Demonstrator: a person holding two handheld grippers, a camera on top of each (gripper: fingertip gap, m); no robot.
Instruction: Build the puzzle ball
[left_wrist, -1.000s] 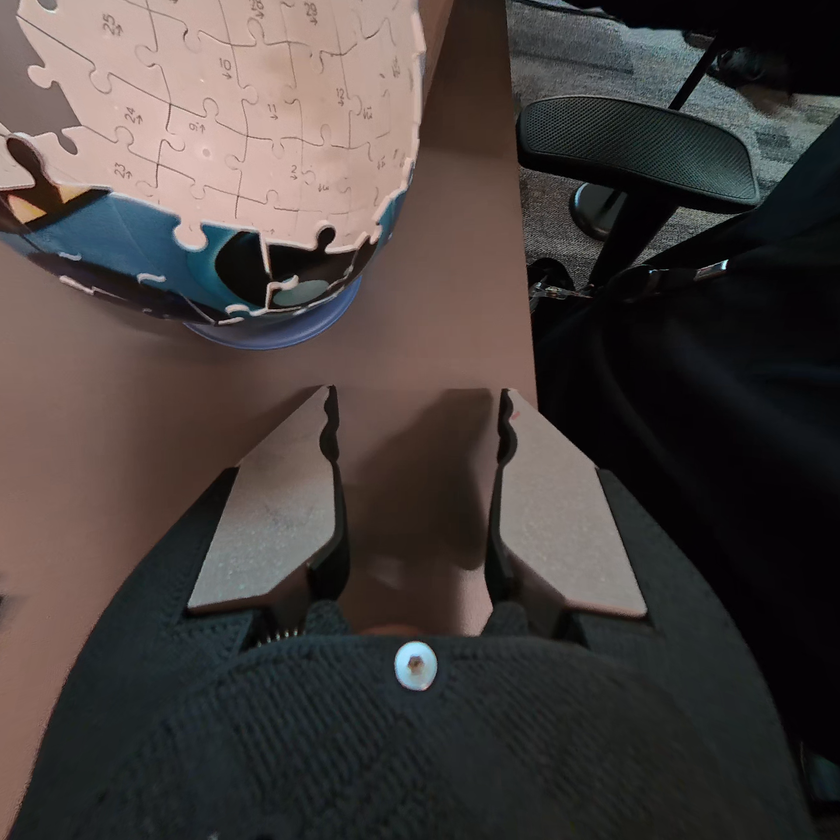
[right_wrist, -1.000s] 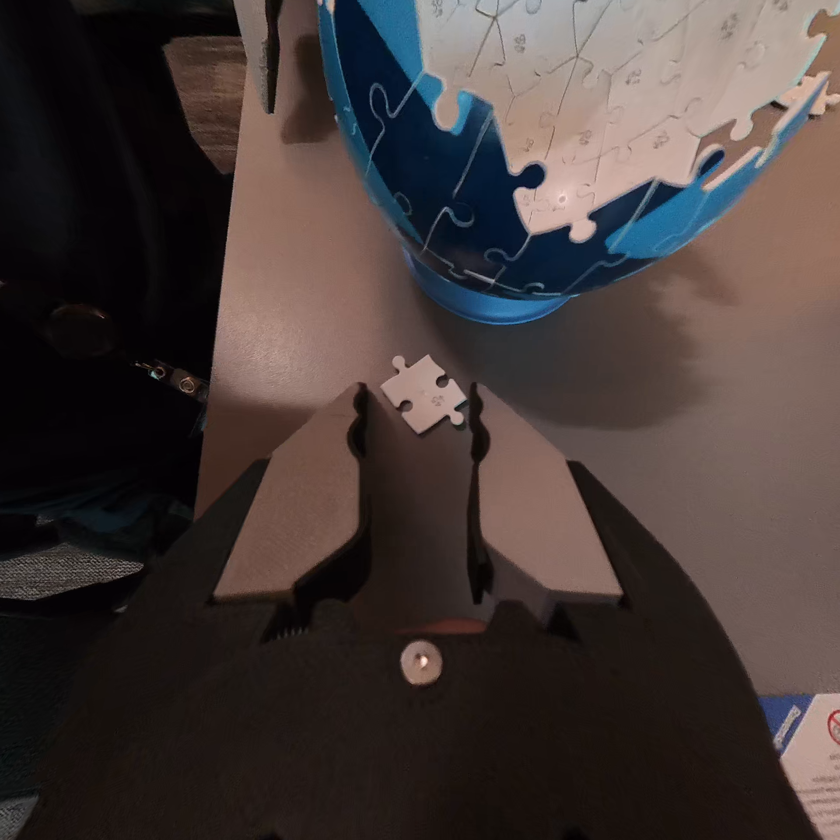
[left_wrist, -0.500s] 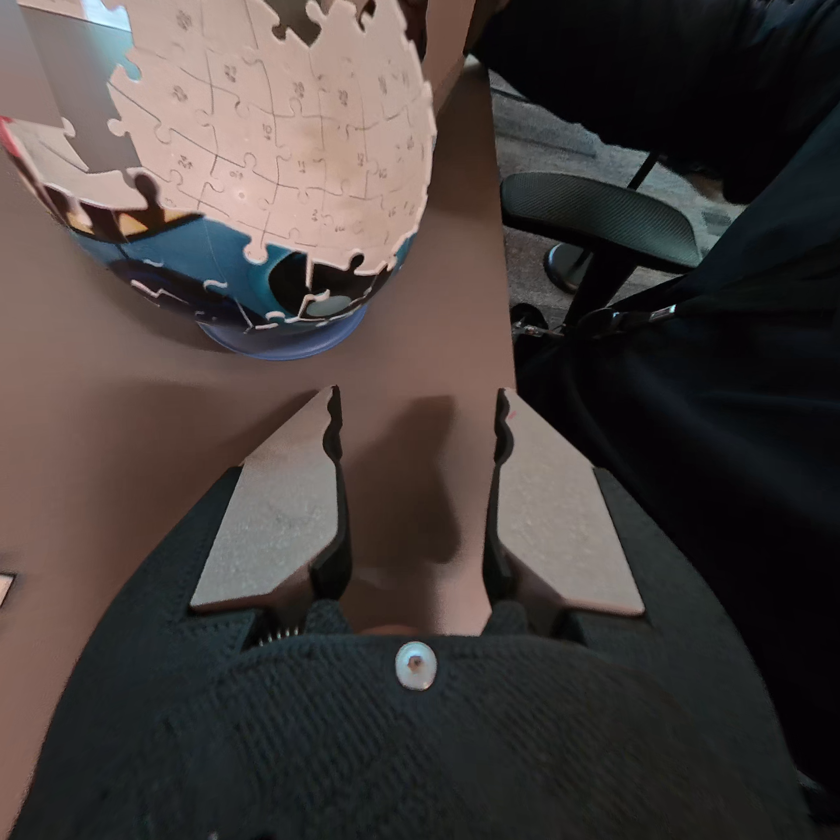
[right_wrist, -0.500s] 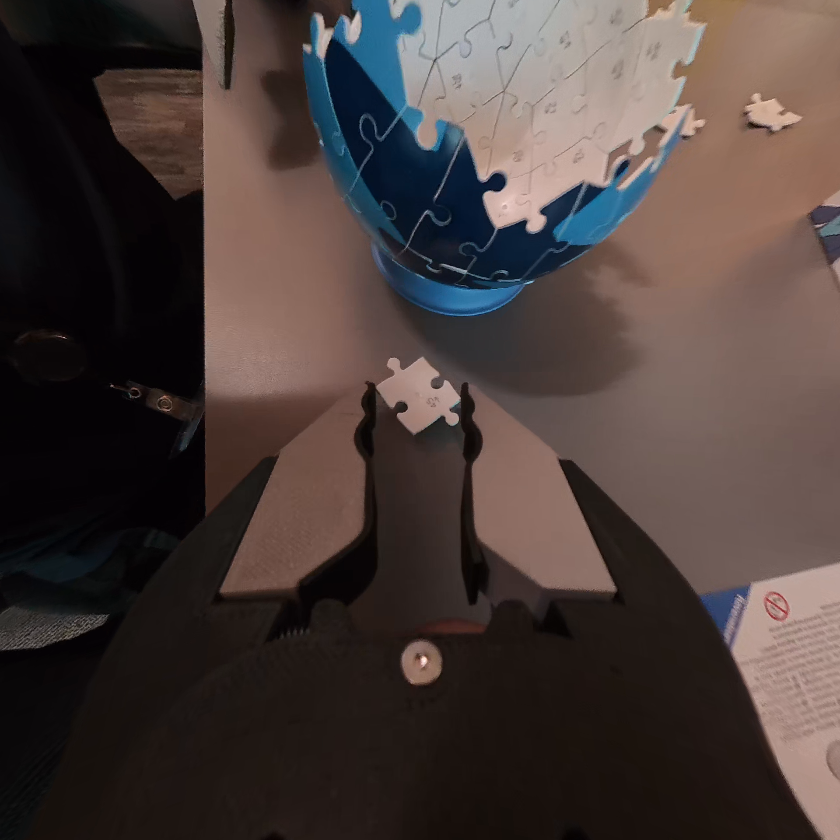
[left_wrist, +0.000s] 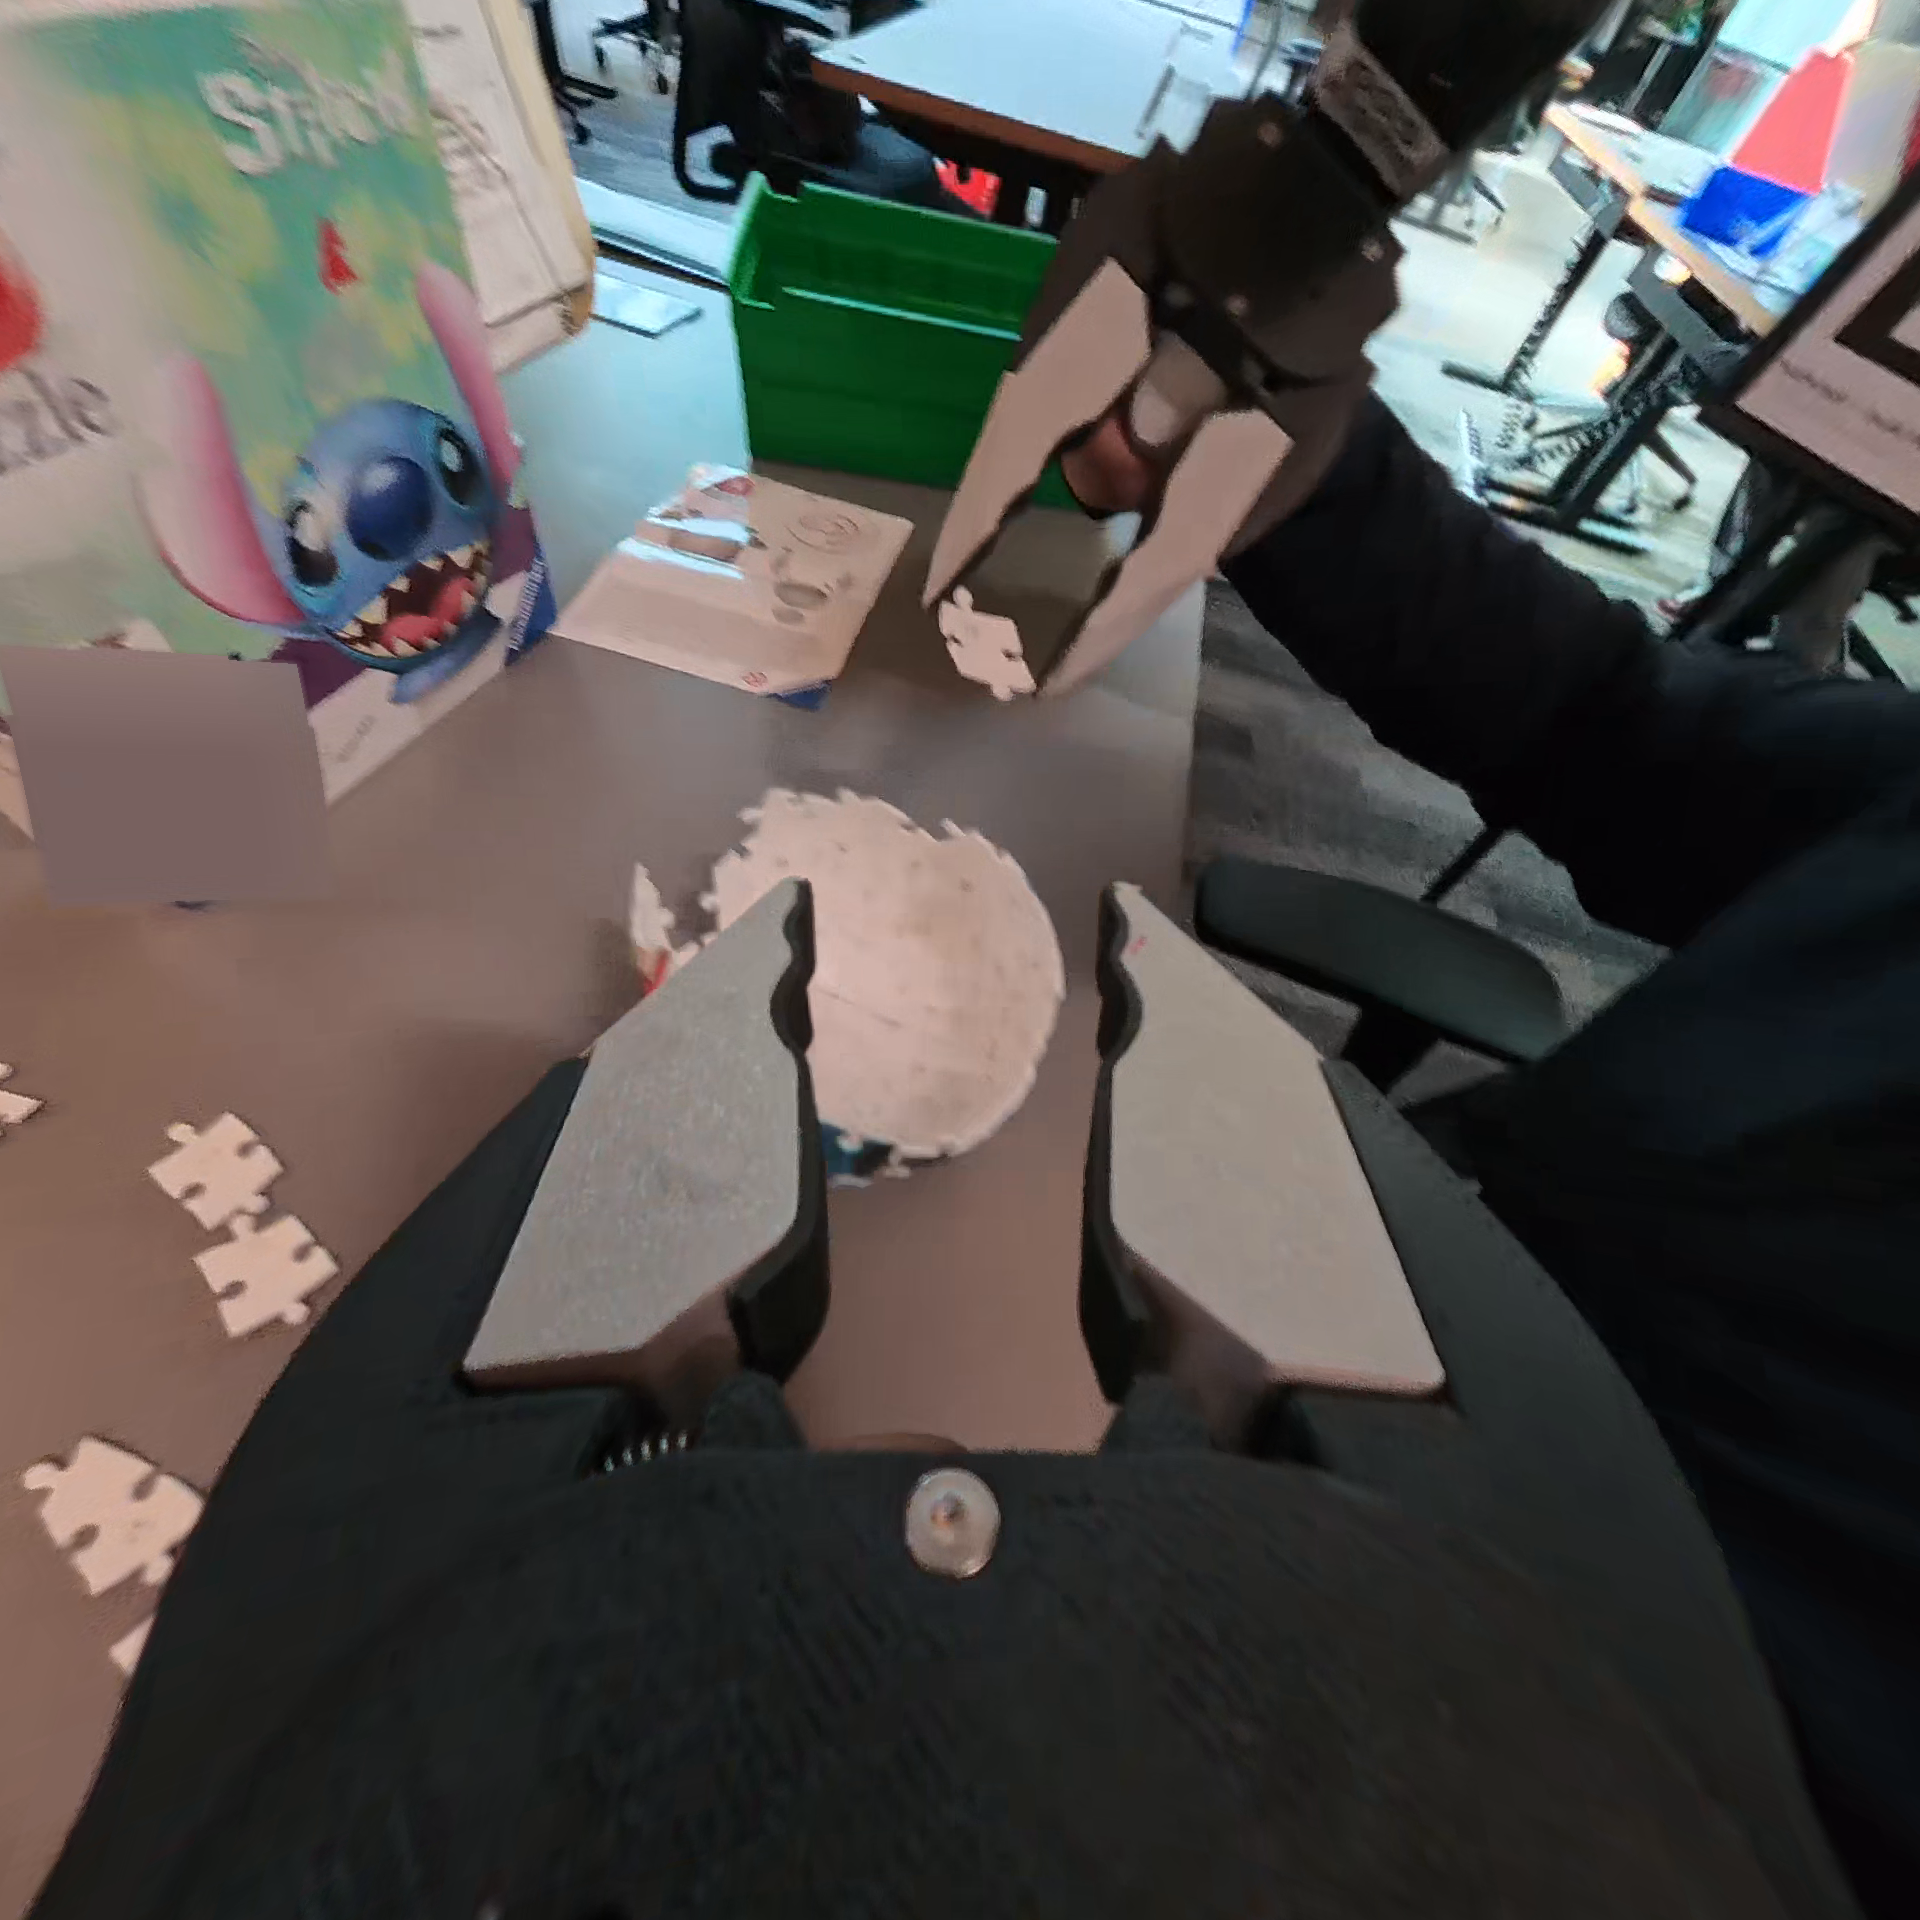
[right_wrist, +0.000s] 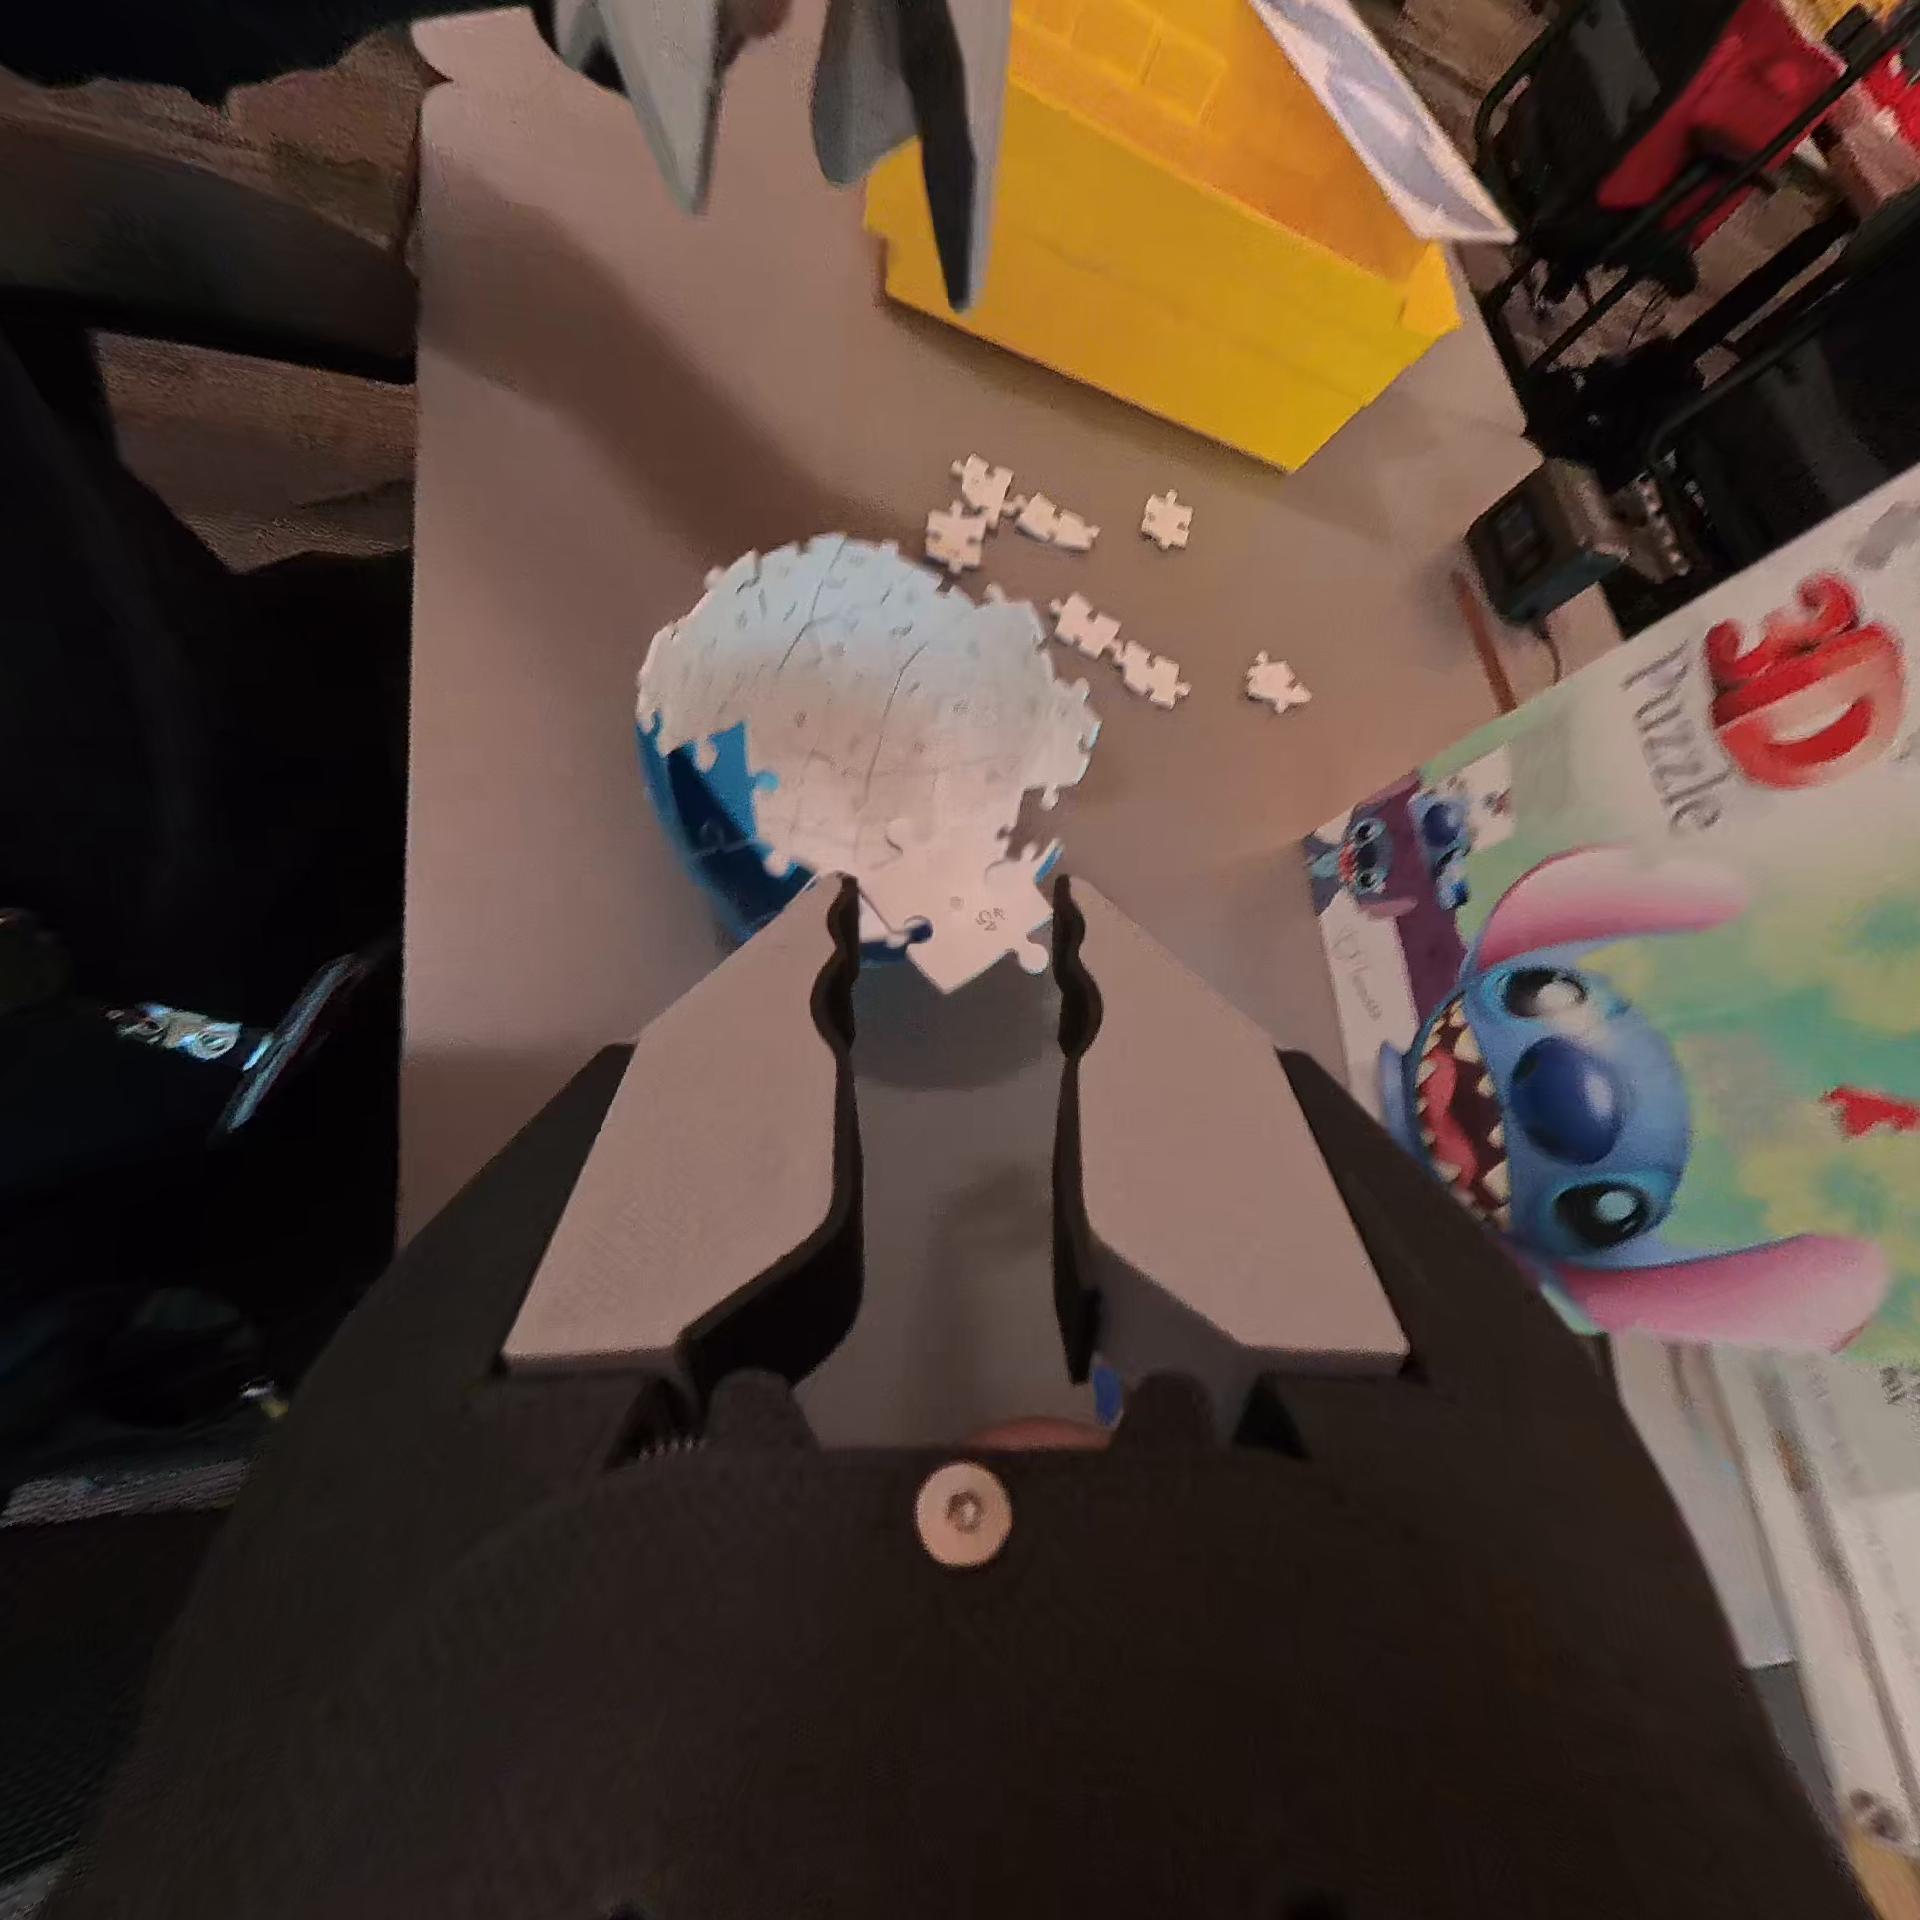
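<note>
The half-built puzzle ball (left_wrist: 935, 997), white with a blue underside, stands on a blue base on the brown table; it also shows in the right wrist view (right_wrist: 862, 727). My left gripper (left_wrist: 954, 966) is open and empty, high above the ball. My right gripper (right_wrist: 954, 904) is shut on a white puzzle piece (right_wrist: 971, 930) and holds it in the air above the ball. In the left wrist view the right gripper (left_wrist: 997, 639) hangs beyond the ball with the piece (left_wrist: 982, 644) at its tips. The left gripper (right_wrist: 821, 249) shows blurred at the top of the right wrist view.
Several loose white pieces (right_wrist: 1101, 623) lie beyond the ball, and more lie at the left (left_wrist: 239, 1216). A colourful puzzle box (left_wrist: 260, 364), a booklet (left_wrist: 738, 582), a green bin (left_wrist: 883, 353) and a yellow bin (right_wrist: 1164, 281) stand around. A chair (left_wrist: 1382, 966) is off the table edge. Tip to tip, the grippers are about 12 cm apart.
My right gripper closed on the white piece and lifted it high off the table. My left gripper rose and drew back from the ball, still open. Both views now look down from well above.
</note>
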